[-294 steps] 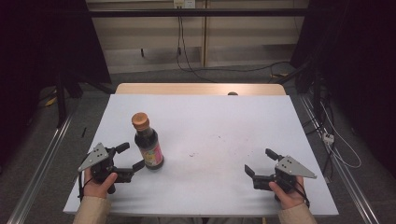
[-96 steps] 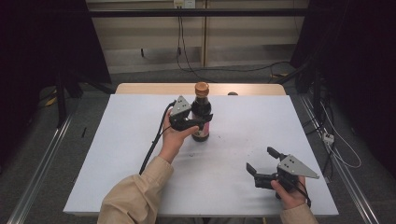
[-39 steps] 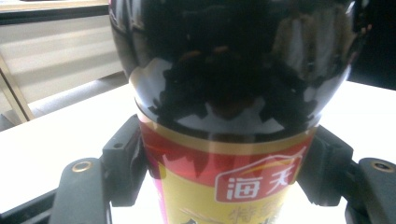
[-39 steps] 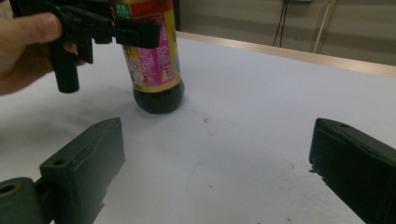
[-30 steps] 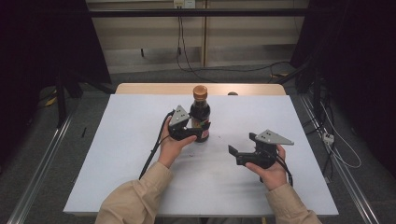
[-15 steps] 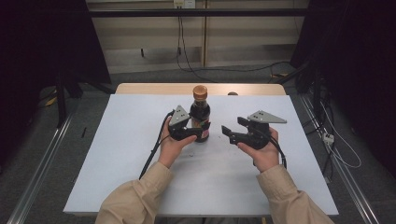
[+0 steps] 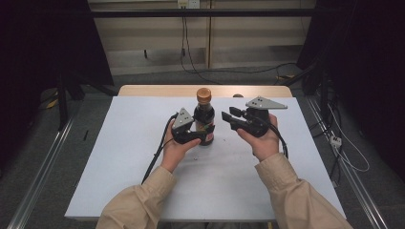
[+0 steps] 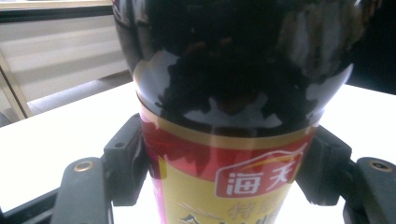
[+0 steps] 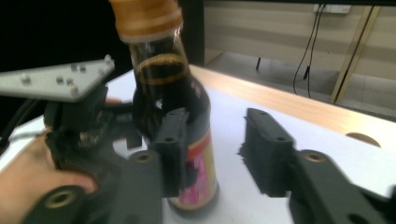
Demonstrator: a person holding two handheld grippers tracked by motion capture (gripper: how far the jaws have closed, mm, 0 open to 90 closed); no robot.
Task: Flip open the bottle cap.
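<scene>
The soy sauce bottle (image 7: 205,119) stands upright at the centre of the frame, toward the counter's (image 7: 119,157) far edge, with the left gripper (image 7: 193,135) clamped on its labelled body. The right gripper (image 7: 228,117), jaws apart, hovers just beside it, level with the bottle's shoulder. The brown cap (image 7: 204,93) looks untouched; opening it seems left.

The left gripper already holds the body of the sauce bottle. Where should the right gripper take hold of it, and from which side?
Probably at the cap, coming in from the bottle's right, level with the top. The bottle stands upright with the left gripper clamped around its labelled body, so the narrow neck and ridged brown cap stay free. The right gripper is open beside the bottle, lower than the cap, so it would need to rise.
</scene>
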